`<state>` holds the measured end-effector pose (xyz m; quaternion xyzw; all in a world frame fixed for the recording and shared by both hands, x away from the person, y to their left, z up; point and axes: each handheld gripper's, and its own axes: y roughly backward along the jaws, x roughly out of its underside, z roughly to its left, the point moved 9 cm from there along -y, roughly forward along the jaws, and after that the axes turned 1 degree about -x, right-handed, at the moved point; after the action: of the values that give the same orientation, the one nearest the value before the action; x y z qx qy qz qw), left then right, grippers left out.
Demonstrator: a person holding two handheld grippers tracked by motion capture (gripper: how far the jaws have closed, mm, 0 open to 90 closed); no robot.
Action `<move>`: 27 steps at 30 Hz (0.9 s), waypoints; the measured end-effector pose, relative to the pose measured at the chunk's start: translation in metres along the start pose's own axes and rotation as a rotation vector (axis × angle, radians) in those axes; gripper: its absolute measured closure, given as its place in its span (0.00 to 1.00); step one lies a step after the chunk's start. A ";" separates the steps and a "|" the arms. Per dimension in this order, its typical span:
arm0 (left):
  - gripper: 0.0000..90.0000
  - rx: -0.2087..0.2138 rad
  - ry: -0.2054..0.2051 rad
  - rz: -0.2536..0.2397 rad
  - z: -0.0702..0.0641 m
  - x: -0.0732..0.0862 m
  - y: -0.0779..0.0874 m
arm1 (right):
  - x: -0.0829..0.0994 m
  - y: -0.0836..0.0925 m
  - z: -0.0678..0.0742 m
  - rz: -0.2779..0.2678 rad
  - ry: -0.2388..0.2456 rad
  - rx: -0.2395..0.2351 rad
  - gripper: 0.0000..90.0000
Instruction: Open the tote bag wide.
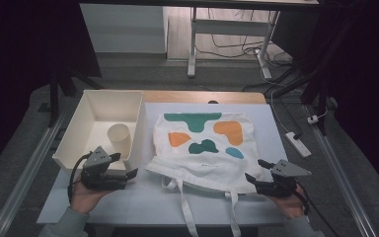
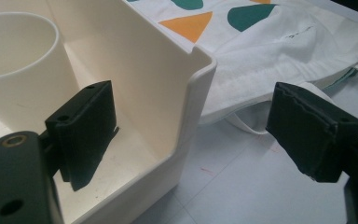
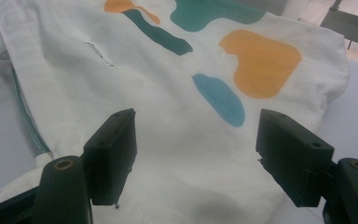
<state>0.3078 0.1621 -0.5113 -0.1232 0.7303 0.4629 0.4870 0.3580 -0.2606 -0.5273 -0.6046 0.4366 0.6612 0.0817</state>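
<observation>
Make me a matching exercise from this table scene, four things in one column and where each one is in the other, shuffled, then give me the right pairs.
Things
1. cup
2. tote bag
3. left gripper
4. right gripper

Places
A. jaws open over the bag's near right corner
B. standing upright inside the cream bin
C. jaws open astride the bin's near corner
D. lying flat on the white mat, handles toward the person

Pairs: 1-B, 2-D, 3-C, 4-A
</observation>
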 end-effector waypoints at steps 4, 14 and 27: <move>0.17 0.000 -0.003 -0.001 -0.001 -0.001 0.000 | 0.001 0.000 0.001 0.002 -0.003 -0.002 0.33; 0.17 0.001 -0.008 -0.007 -0.001 -0.003 0.003 | 0.003 -0.003 0.004 0.021 0.000 -0.010 0.33; 0.17 0.001 -0.016 -0.032 -0.005 -0.010 0.011 | 0.005 -0.005 0.005 0.026 0.012 -0.008 0.33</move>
<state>0.3030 0.1613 -0.4963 -0.1312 0.7244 0.4557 0.5003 0.3558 -0.2565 -0.5346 -0.6034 0.4422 0.6601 0.0681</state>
